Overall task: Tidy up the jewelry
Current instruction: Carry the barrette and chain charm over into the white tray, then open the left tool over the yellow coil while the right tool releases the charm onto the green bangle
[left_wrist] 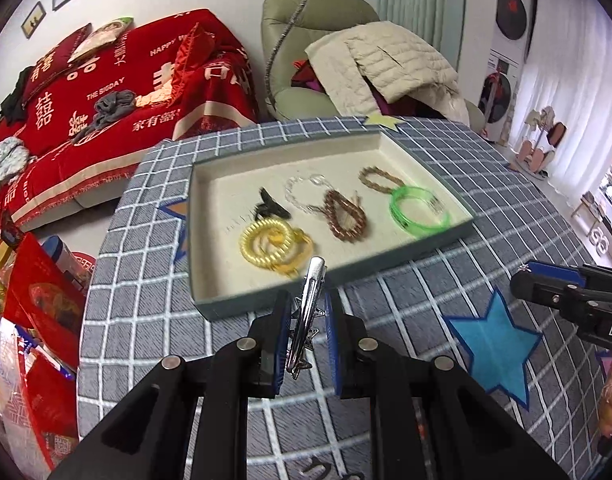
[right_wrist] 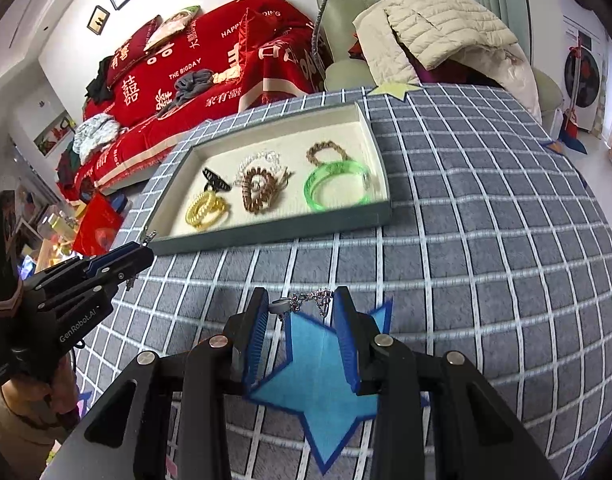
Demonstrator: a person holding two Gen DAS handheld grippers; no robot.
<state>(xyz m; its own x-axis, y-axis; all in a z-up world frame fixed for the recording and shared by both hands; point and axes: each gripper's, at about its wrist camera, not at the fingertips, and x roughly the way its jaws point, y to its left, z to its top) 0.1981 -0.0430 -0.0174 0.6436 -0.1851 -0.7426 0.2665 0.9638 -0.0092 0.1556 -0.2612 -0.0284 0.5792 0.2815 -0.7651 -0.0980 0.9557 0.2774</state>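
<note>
L gripper [left_wrist: 306,312] hangs just short of the near rim of the jewelry tray [left_wrist: 265,300], jaws closed most of the way on a silver hair clip [left_wrist: 308,312] w/ small star charms; the clip stands nearly upright between the blue pads, tip poking up over the tray's near edge.

R gripper [right_wrist: 301,308] sits low over the checked tablecloth [right_wrist: 486,240], above a blue star patch [right_wrist: 318,384], well apart from the tray's near right corner. Jaws moderately open; a thin silver chain [right_wrist: 306,300] w/ a small clasp is strung across between the fingertips. Can't tell if it's actually clamped or just draped.

In the tray: yellow coil hair tie [left_wrist: 271,246] at near left, black hair claw [left_wrist: 270,208] just behind it, clear bead bracelet [left_wrist: 301,192] mid-back, brown bead bracelet [left_wrist: 344,214] in the middle touching the clear one, green bangle [left_wrist: 420,212] toward the right edge, tan bead bracelet [left_wrist: 380,180] just behind the bangle.
</note>
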